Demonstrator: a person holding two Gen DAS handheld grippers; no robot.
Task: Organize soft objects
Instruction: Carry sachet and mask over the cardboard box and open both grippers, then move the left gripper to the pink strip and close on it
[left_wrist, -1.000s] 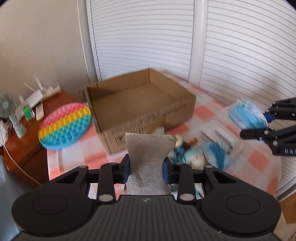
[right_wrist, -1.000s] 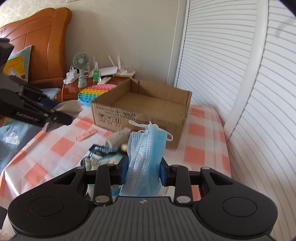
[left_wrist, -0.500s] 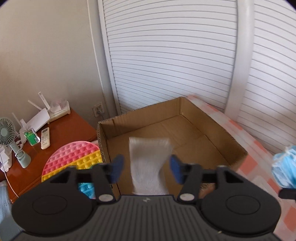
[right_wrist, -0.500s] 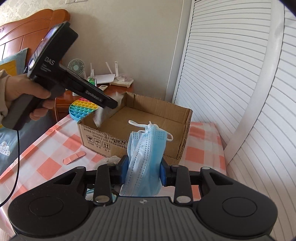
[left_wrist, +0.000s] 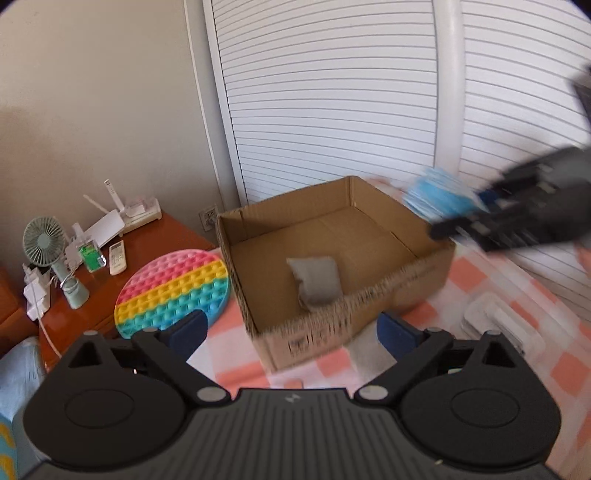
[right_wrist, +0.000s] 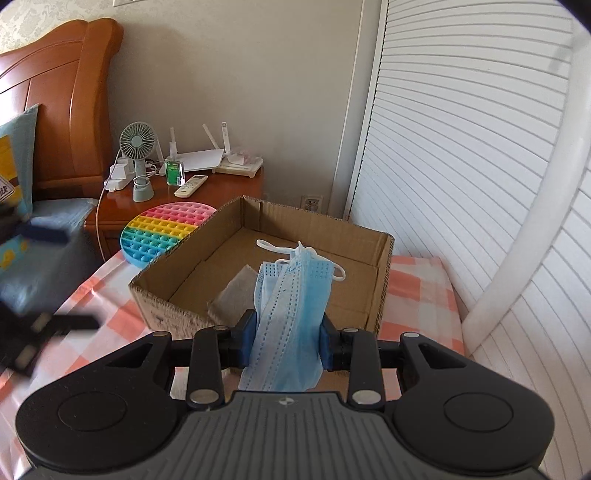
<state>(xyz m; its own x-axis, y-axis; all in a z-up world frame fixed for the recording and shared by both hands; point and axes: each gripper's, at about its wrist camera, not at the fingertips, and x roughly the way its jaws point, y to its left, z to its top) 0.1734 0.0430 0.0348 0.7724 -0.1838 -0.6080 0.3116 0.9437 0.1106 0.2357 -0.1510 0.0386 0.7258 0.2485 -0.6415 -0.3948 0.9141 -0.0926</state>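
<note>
**Pouch dropped in box, masks held over it**

Nearest in the left wrist view, the left gripper (left_wrist: 290, 332) is seen with its jaws spread wide; they have just been opening, and nothing lies between the blue pads (left_wrist: 186, 330). Beyond them, the cardboard box (left_wrist: 424, 275) stands on a checked tablecloth (left_wrist: 491, 284). A grey pouch (left_wrist: 316, 282) is found inside the box, leaning against the inside of its near wall, clear of both pads. At the box's left, a rainbow bubble mat (left_wrist: 173, 291) is laid partly on the cloth and partly on a wooden bedside table (left_wrist: 173, 236). A small fan (left_wrist: 44, 243), a remote control (left_wrist: 117, 252) and a white router (left_wrist: 107, 223) are set farther back on that table.

In the right wrist view, the right gripper (right_wrist: 288, 341) is clenched on a bundle of blue face masks (right_wrist: 291, 310); the pads (right_wrist: 248, 338) are pressed against both sides of the bundle, and its white ear loops are seen hanging past the tips. The bundle is held over the near edge of the box (right_wrist: 384, 280), and the pouch (right_wrist: 234, 295) is seen just behind it, inside the box. The left gripper is seen blurred at the left edge. A louvred door (right_wrist: 461, 147) fills the far right, and a wooden headboard (right_wrist: 62, 92) rises at the far left.
</note>
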